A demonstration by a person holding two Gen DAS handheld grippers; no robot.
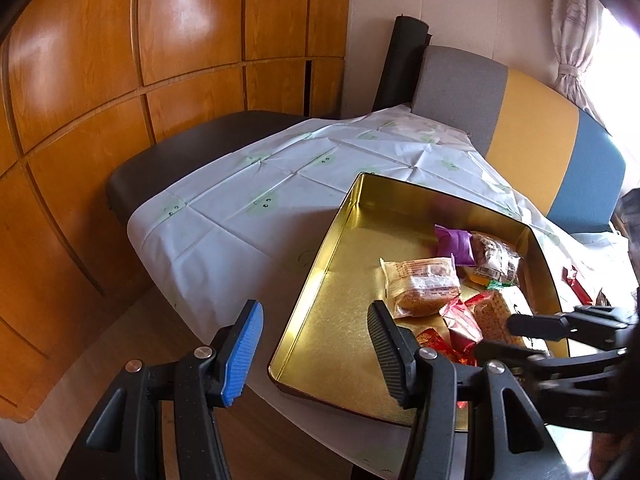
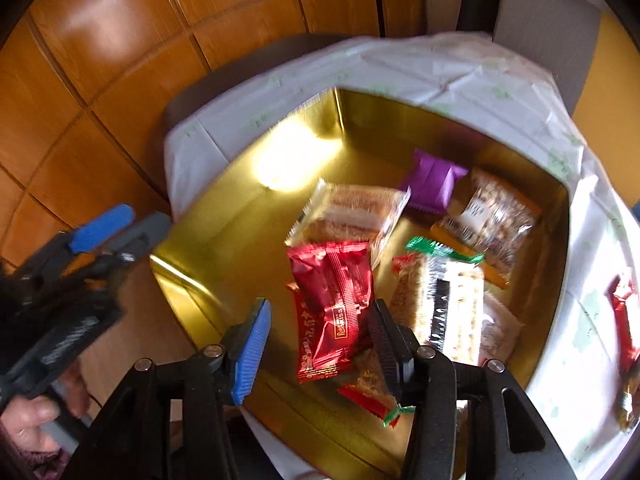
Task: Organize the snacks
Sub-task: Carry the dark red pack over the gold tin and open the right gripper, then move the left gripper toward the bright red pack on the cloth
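A gold tin tray lies on the white cloth and holds several wrapped snacks: a purple packet, a clear cake packet, a nut bar, a red packet and a green-ended cracker packet. My left gripper is open and empty over the tray's near left edge; it also shows in the right wrist view. My right gripper is open and empty just above the red packet; it also shows in the left wrist view.
More red-wrapped snacks lie on the cloth right of the tray. A dark chair seat and wooden panelled wall stand at left. A grey, yellow and blue chair back stands behind the table.
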